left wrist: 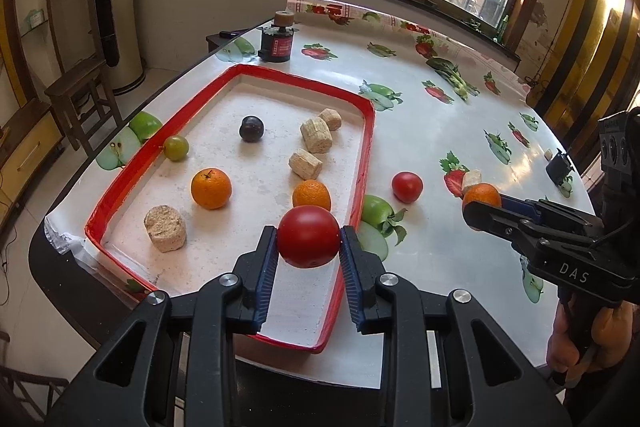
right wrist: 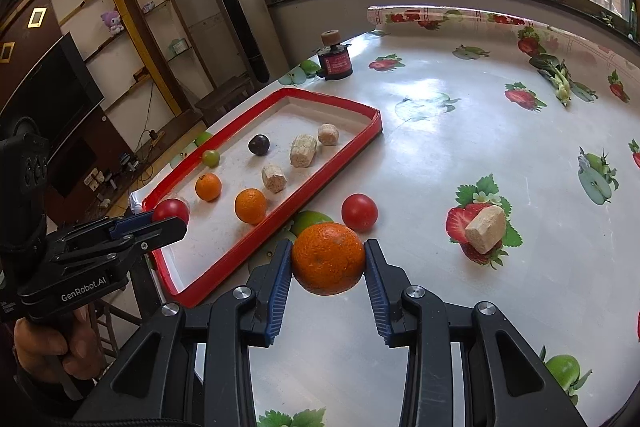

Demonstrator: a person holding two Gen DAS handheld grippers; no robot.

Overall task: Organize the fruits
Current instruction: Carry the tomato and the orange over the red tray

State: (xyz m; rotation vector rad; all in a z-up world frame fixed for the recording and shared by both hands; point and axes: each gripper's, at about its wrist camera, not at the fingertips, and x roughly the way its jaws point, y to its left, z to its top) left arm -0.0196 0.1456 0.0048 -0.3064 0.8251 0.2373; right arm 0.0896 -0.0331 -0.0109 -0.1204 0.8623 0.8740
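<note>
Fruit sits clamped in both tools. The left tool (left wrist: 308,241) grips a tomato (left wrist: 308,235) between its blue pads, narrowly parted to the fruit's width, above the near end of the red tray (left wrist: 370,131). The right tool (right wrist: 327,261) pinches an orange (right wrist: 327,258) the same way, over the tabletop (right wrist: 460,155) just beside the tray's long side. In the tray lie two oranges (left wrist: 211,187), a green grape (left wrist: 176,147), a dark plum (left wrist: 251,128) and four beige blocks (left wrist: 165,228). A second tomato (right wrist: 359,212) rests on the tabletop just beyond the right tool's orange, outside the tray. A fifth block (right wrist: 485,229) lies farther right on a printed strawberry. A dark jar (right wrist: 335,63) stands near the tabletop's far edge.
</note>
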